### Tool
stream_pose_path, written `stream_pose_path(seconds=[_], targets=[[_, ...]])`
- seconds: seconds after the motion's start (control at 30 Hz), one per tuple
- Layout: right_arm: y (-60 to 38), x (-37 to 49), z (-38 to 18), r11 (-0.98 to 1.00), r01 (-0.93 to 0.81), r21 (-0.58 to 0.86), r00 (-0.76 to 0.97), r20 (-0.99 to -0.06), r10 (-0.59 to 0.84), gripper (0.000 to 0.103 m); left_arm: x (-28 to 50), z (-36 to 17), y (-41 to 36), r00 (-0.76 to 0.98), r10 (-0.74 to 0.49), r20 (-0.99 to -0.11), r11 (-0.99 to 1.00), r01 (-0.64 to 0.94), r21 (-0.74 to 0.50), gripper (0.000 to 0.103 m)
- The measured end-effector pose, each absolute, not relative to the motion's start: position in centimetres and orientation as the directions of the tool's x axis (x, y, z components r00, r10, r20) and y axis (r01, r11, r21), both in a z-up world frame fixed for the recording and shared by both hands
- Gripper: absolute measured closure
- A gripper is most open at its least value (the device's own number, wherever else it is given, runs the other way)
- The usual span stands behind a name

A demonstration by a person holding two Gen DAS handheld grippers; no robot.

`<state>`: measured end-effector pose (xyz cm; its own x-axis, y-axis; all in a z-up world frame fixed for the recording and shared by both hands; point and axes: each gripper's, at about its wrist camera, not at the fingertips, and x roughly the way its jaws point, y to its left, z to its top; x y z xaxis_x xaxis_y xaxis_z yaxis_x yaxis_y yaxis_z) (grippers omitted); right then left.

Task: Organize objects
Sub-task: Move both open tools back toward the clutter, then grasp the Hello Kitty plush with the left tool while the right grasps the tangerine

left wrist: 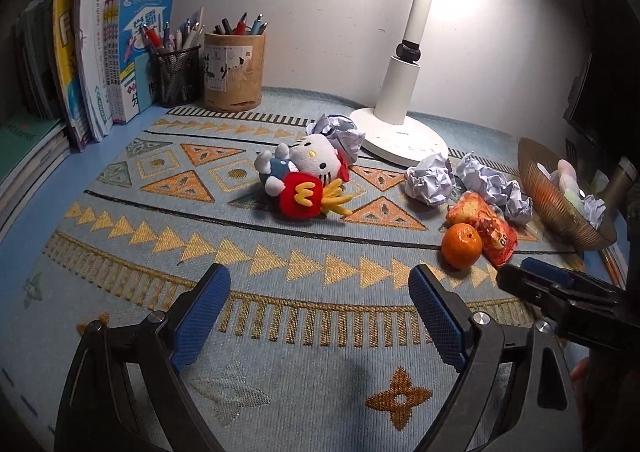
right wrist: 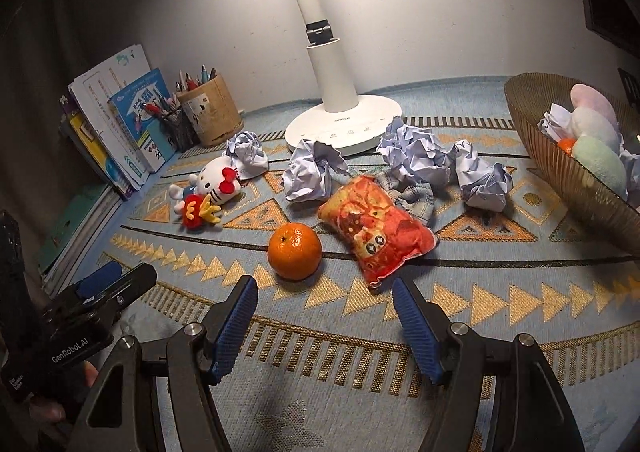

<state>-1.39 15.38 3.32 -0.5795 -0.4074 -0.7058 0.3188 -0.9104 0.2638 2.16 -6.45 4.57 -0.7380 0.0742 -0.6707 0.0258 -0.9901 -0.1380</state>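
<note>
A white desk lamp [right wrist: 342, 124] stands at the back of the patterned mat [left wrist: 320, 332], and everything else sits around its round base. Just in front of the base lie several crumpled paper balls [right wrist: 308, 176]. Nearer than those, an orange [right wrist: 295, 251] rests on the mat with a red snack packet [right wrist: 376, 232] just beside it on the right. To the lamp's left a Hello Kitty plush [left wrist: 304, 180] lies on its side, one paper ball right behind it. Farther left of the lamp, against the wall, stand a wooden pen holder [left wrist: 234, 70], a mesh pen cup [left wrist: 178, 74] and a row of books [left wrist: 100, 64]. To the lamp's right a ribbed brown bowl [right wrist: 560, 156] holds pastel plush pieces, crumpled paper and something orange.

The left gripper [left wrist: 320, 312] hovers over bare mat, spread wide, nothing between its blue pads. The right gripper [right wrist: 324, 322] hangs just short of the orange and packet, parted and empty.
</note>
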Motion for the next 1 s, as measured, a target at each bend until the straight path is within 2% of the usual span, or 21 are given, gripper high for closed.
stream_pose_path(seconds=[0.13, 0.27, 0.47, 0.53, 0.6, 0.67, 0.77, 1.0], targets=[[13.6, -2.5, 3.0, -0.902, 0.330, 0.280, -0.509, -0.752, -0.419, 0.035, -1.6, 6.8, -7.5, -0.724, 0.115, -0.680, -0.993, -0.092, -0.070, 0.012], [11.8, -3.8, 3.0, -0.913, 0.336, 0.232, -0.510, -0.770, -0.384, 0.035, -6.3, 5.4, -8.1, -0.694, 0.088, -0.714, -0.985, -0.168, 0.041, 0.013], [10.5, -5.4, 2.3, -0.921, 0.335, 0.196, -0.510, -0.784, -0.353, 0.037, -10.7, 2.5, -8.5, -0.638, 0.136, -0.758, -0.971, -0.238, 0.026, 0.013], [10.1, -5.9, 2.0, -0.924, 0.334, 0.187, -0.508, -0.790, -0.344, 0.041, -11.0, 2.1, -8.1, -0.631, 0.156, -0.760, -0.963, -0.270, 0.026, 0.019], [9.9, -6.4, 1.8, -0.929, 0.328, 0.173, -0.512, -0.794, -0.329, 0.047, -11.1, 1.7, -7.7, -0.616, 0.175, -0.768, -0.956, -0.292, 0.016, 0.040], [9.7, -6.8, 1.7, -0.933, 0.321, 0.162, -0.520, -0.793, -0.316, 0.051, -11.1, 1.6, -7.5, -0.623, 0.161, -0.765, -0.959, -0.283, 0.029, 0.043], [9.5, -7.1, 1.7, -0.936, 0.319, 0.150, -0.533, -0.788, -0.308, 0.066, -10.4, 1.9, -7.4, -0.628, 0.174, -0.759, -0.959, -0.284, 0.015, 0.047], [11.1, -5.5, 3.6, -0.910, 0.347, 0.227, -0.549, -0.737, -0.394, 0.066, -6.7, 4.8, -8.1, -0.655, 0.189, -0.732, -0.978, -0.190, -0.083, 0.048]])
